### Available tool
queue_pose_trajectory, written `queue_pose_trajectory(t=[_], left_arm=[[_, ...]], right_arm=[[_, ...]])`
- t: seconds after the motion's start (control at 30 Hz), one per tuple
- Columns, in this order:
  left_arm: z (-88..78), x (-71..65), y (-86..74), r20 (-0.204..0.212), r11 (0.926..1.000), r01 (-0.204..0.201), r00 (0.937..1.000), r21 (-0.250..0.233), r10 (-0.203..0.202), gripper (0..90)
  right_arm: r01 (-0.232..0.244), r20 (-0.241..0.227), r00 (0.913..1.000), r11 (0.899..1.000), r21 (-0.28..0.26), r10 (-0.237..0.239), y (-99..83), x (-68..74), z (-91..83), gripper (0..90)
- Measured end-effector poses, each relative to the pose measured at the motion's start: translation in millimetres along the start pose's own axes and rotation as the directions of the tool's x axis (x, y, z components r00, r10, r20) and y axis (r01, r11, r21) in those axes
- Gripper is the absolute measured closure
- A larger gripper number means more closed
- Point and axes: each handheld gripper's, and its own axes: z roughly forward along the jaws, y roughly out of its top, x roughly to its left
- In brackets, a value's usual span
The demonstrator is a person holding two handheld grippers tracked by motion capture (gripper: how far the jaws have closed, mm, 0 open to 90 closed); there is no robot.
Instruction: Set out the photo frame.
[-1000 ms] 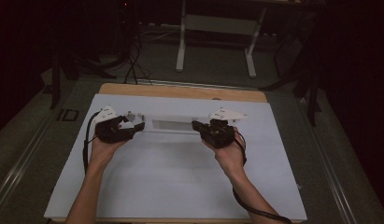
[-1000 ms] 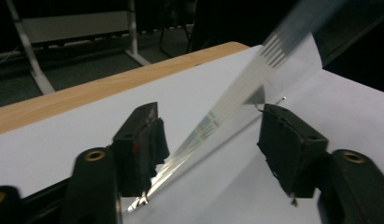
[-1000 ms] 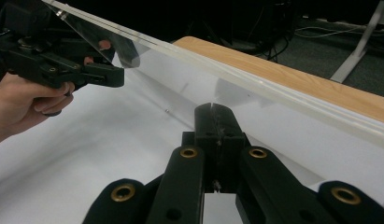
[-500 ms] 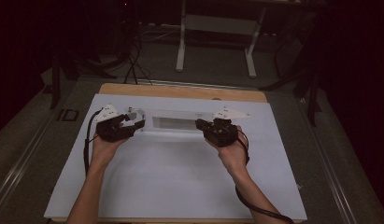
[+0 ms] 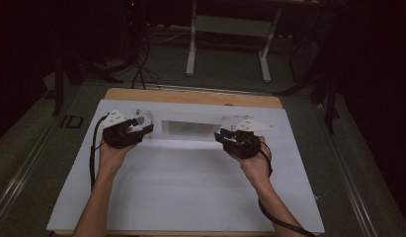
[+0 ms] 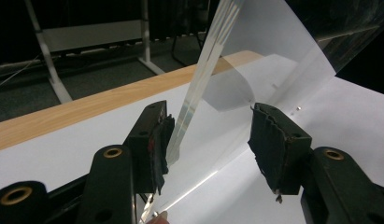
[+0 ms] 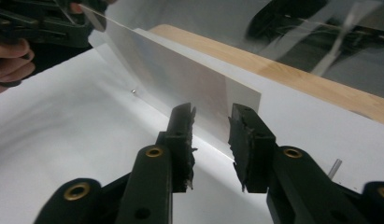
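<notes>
White sheeting covers most of the surface (image 5: 190, 197), with a bare wooden strip along the 12 o'clock edge and dark floor on all sides, so plenty of open room toward 6 o'clock. Next down in size is the clear plastic panel (image 5: 190, 129), stretched across the far part of the surface between the two hands. The left gripper (image 5: 141, 132) sits at the panel's 9 o'clock end; its fingers (image 6: 154, 140) stand apart, the panel's edge lying against one pad while the other is well clear. The right gripper (image 5: 224, 136) is at the 3 o'clock end; its fingers (image 7: 182, 135) have just been opening and are apart, with the panel's corner just beyond the gap and no pad pressing on it.
</notes>
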Motion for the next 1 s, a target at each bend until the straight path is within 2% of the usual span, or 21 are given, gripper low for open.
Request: queue_pose_trajectory(t=[0.27, 0.4, 0.43, 0.67, 0.73, 1.0], left_arm=[[1.9, 1.0, 0.4, -0.009, 0.9999, 0.005, 0.9999, -0.009, -0.005, 47.5], [2.7, 1.3, 0.8, -0.014, 0.9999, 0.009, 0.9999, -0.011, -0.009, 47.4], [3.4, 1.4, 1.1, -0.017, 0.9998, 0.012, 0.9998, -0.014, -0.012, 47.4], [5.0, 1.8, 1.8, -0.026, 0.9997, 0.017, 0.9995, -0.019, -0.018, 47.3], [5.8, 1.5, 2.0, -0.035, 0.9996, 0.016, 0.9993, -0.023, -0.016, 47.3], [8.4, 2.3, 2.8, -0.048, 0.9992, 0.025, 0.9985, -0.032, -0.026, 47.3]], right_arm=[[-0.009, 0.039, 0.9992, 1.000, 0.014, 0.008, -9.1, -16.8, -7.2, 67.2], [0.002, 0.048, 0.9988, 1.000, 0.014, -0.002, -11.7, -23.2, -9.8, 65.7], [0.004, 0.065, 0.9978, 1.000, 0.019, -0.005, -13.1, -27.9, -11.9, 65.4], [-0.003, 0.099, 0.9951, 1.000, 0.025, 0.001, -18.2, -40.9, -17.3, 64.6], [-0.002, 0.123, 0.9924, 1.000, 0.029, -0.001, -20.4, -46.8, -18.9, 64.2], [-0.043, 0.146, 0.9886, 0.999, 0.026, 0.038, -24.8, -62.3, -14.1, 55.6]])
